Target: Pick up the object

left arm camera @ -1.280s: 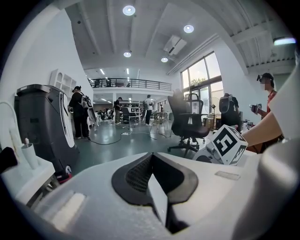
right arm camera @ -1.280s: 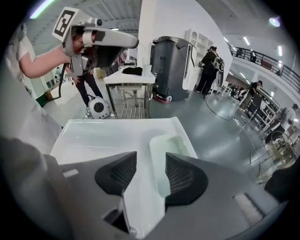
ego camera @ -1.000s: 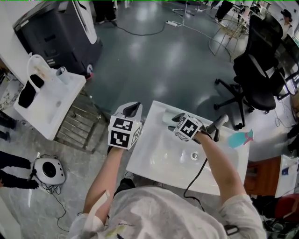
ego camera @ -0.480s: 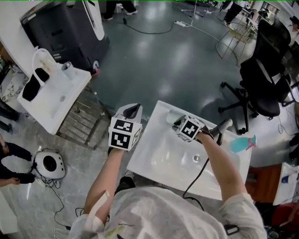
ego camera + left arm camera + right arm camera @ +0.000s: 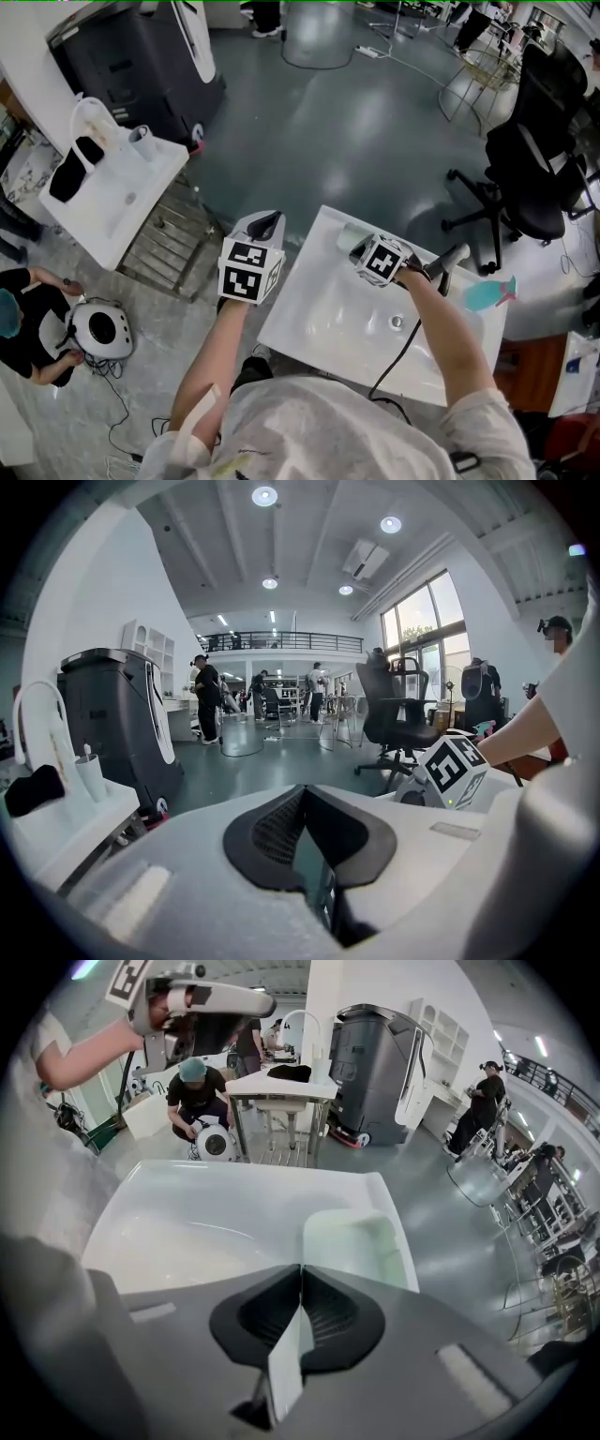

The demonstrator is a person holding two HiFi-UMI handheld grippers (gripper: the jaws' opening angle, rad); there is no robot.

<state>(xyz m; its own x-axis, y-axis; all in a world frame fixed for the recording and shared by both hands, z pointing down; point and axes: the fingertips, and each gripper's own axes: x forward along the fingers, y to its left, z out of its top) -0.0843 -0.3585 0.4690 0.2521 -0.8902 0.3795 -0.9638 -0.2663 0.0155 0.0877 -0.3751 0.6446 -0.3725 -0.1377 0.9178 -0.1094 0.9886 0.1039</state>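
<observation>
**A:** Head view first: where is the thing to be picked up?

**B:** The pale green container [image 5: 344,234] lies on top of the white sink [image 5: 286,319]. It sits at the far edge, close to the far left corner.

**A:** Which way does it run?

**B:** Its long axis follows that far edge. In the right gripper view it stretches away from the camera along the sink's right-hand rim, with its rounded far end toward the corner. Which end is the open one I cannot tell.

**A:** And the right gripper [image 5: 300,1271]?

**B:** It tilts steeply down over that corner of the sink. Its jaws have just been closing, and the tips are pressed together right at the container's near left edge. A pale sliver shows in the slot behind the tips. I cannot tell whether that is a pinched wall of the container or only the sink seen through the slot.

**A:** The left gripper [image 5: 302,791]?

**B:** Clenched as well, tips meeting, with nothing between them. In the head view it is off the sink's left side, over the floor. Its own view looks nearly level across the room toward an office chair [image 5: 403,705].
</observation>
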